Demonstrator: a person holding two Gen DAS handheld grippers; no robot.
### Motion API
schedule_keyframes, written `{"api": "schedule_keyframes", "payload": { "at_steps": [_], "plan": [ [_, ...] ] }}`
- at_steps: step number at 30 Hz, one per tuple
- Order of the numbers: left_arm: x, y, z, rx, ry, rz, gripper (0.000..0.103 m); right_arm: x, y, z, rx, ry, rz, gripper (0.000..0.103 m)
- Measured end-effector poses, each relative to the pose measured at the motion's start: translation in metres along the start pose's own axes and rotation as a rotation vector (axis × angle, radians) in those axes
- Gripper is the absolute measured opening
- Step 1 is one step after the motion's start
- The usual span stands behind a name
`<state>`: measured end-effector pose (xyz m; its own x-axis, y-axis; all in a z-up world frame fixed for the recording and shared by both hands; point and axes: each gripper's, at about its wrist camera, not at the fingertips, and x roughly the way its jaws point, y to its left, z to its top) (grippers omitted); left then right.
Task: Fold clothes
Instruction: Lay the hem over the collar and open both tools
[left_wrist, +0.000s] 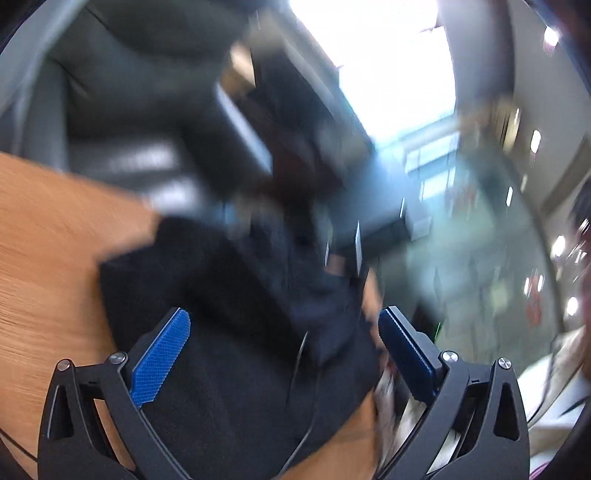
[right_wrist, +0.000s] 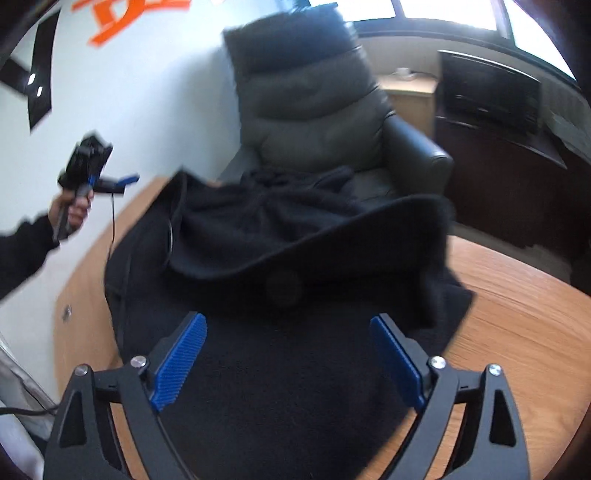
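— Wood-grain surface (right_wrist: 517, 314) under us, a grey recliner (right_wrist: 314, 96) pushed up to its far edge, bright windows beyond. Where does the black garment (right_wrist: 280, 369) lie?

— Spread over most of the surface, with its far end bunched up toward the recliner's seat. One layer is turned over on itself, and its rounded edge runs across the middle, so we judge a first fold is down or settling.

— And our right hand-held gripper (right_wrist: 288, 362)?

— Fingers spread wide, nothing between the blue pads (right_wrist: 181, 365); it hangs just above the near part of the cloth, tilted down at it. We read that as let go, so the fabric can drop flat.

— The left hand-held gripper (left_wrist: 284, 354)?

— Also wide apart and empty. From the right wrist view we see it held up off to the side, clear of the cloth, a hand (right_wrist: 74, 210) on its grip and a thin cable (right_wrist: 112, 229) hanging from it. Its own view is smeared by blur, with the dark cloth below.

— Why both clear?

— Probably so neither drags the layer while it settles. Next we likely need a fresh edge to pinch.
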<state>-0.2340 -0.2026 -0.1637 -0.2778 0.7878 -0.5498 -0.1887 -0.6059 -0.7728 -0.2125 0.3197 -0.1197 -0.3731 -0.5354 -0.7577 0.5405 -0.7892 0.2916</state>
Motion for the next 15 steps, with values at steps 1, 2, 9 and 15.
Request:
{"api": "schedule_keyframes", "payload": {
  "at_steps": [1,2,9,15],
  "plan": [
    [0.018,0.002,0.0,0.025,0.056,0.022,0.102,0.009,0.0,0.004,-0.011,0.014,0.0,0.094],
    [0.033,0.005,0.0,0.046,0.101,0.056,0.102,0.019,-0.001,0.01,-0.024,0.035,-0.008,0.094],
    [0.046,0.048,0.042,-0.014,0.035,0.094,0.09,0.054,-0.057,0.061,0.013,0.045,-0.24,0.088],
    [-0.019,0.083,0.053,-0.13,-0.183,0.174,0.094,0.014,-0.11,0.044,0.248,-0.062,-0.361,0.087]
  ]
}}
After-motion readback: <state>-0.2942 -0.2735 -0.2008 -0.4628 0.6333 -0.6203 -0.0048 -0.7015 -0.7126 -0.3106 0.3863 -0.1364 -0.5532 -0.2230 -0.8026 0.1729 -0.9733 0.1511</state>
